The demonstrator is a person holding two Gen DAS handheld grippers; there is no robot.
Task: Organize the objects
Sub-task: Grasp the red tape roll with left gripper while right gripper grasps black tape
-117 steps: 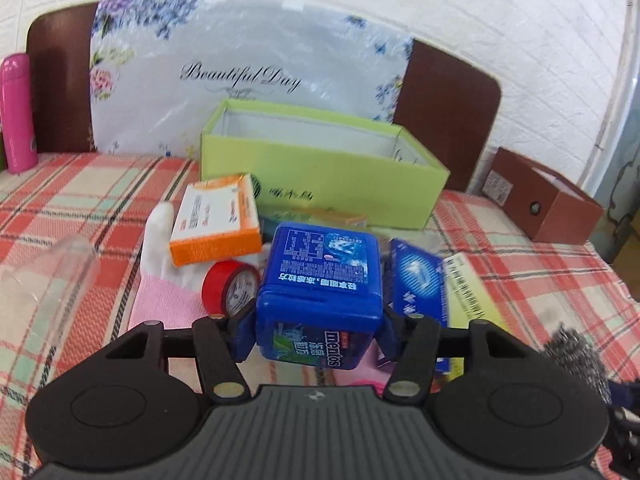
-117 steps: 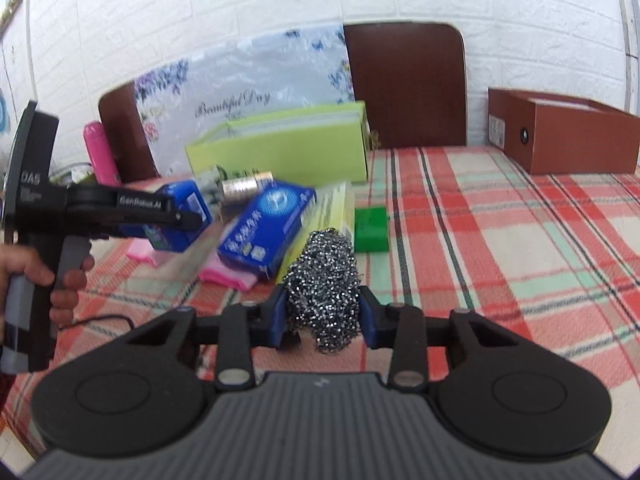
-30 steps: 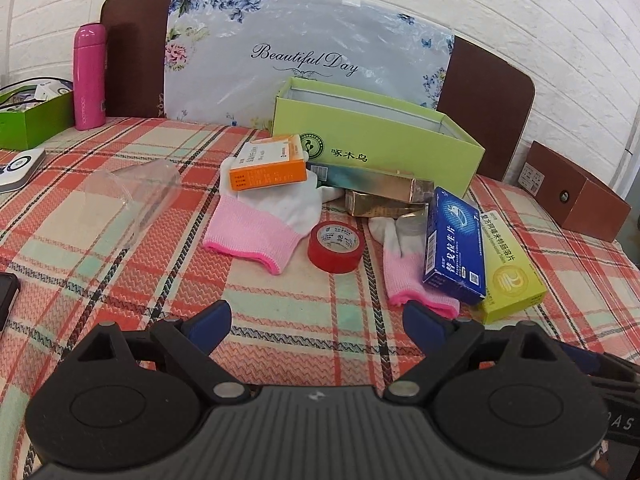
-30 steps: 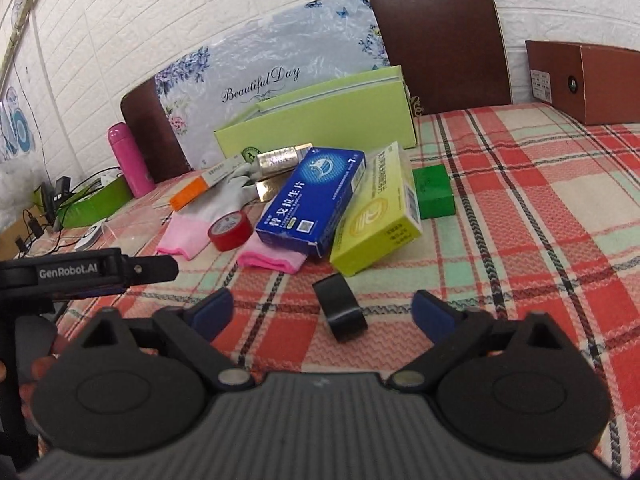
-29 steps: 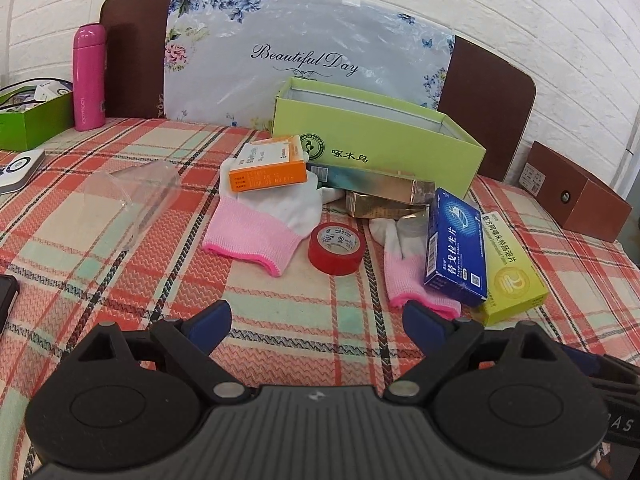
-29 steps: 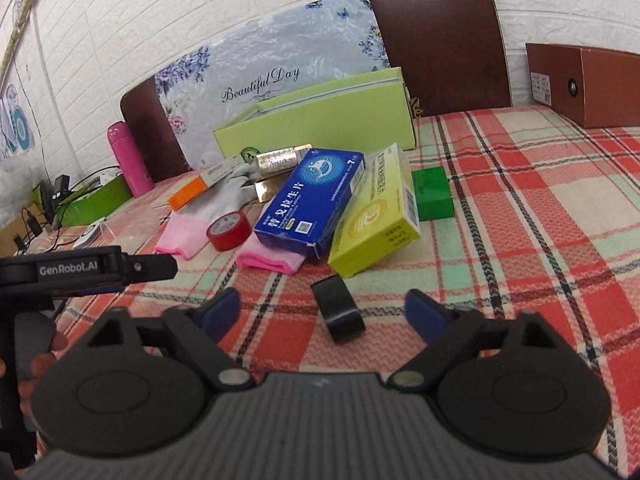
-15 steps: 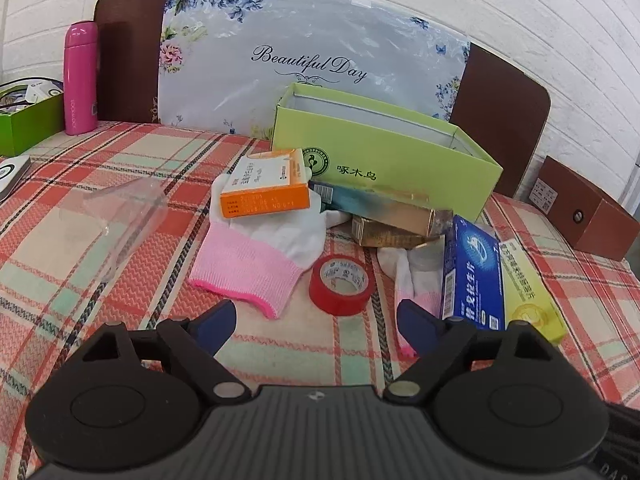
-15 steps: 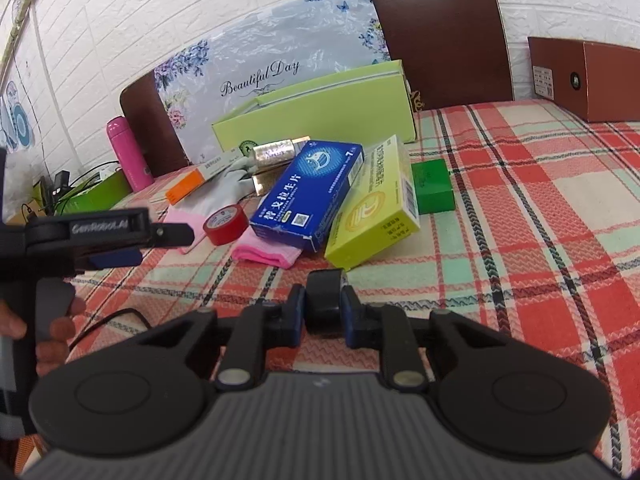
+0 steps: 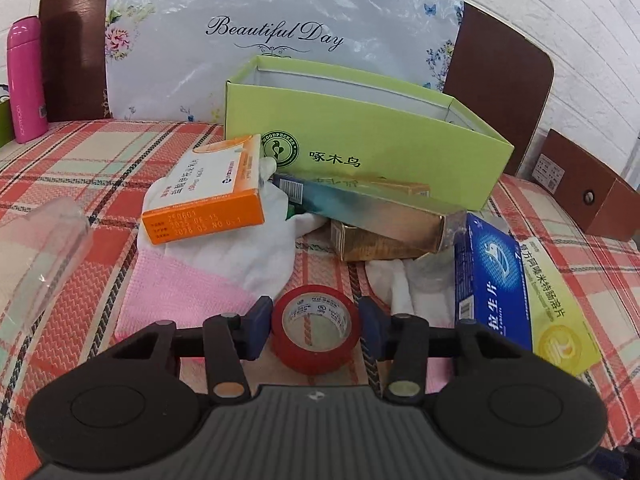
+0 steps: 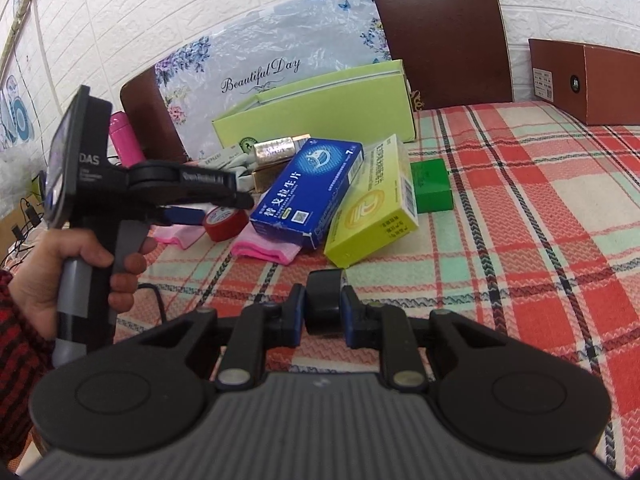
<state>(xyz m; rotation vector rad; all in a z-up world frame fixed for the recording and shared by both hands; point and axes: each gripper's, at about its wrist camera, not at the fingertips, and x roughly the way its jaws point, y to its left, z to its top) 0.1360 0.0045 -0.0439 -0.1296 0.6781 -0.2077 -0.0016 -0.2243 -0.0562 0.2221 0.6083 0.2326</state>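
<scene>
A red tape roll point(image 9: 316, 332) lies flat on the plaid tablecloth point(image 9: 80, 152), beside a pink-and-white glove point(image 9: 192, 292). My left gripper point(image 9: 316, 326) straddles it with its jaws closing, and the blue pads touch both of its sides. In the right wrist view a hand holds that left gripper point(image 10: 224, 210) over the red tape roll point(image 10: 226, 220). My right gripper point(image 10: 323, 312) is shut on a black tape roll point(image 10: 324, 300) held upright just above the cloth. An open lime-green box point(image 9: 360, 132) stands behind the clutter.
An orange medicine box point(image 9: 208, 196) rests on the glove, with gold cartons point(image 9: 372, 216) behind the tape. A blue box point(image 9: 492, 284) and a yellow box point(image 9: 560, 312) lie to the right. A small green block point(image 10: 432, 186), a brown box point(image 9: 588, 192), a pink bottle point(image 9: 26, 80) and clear plastic point(image 9: 44, 240) surround them.
My left gripper moved forward and down onto the red tape and its jaws narrowed around it. My right gripper shut on the black tape roll and has held still since.
</scene>
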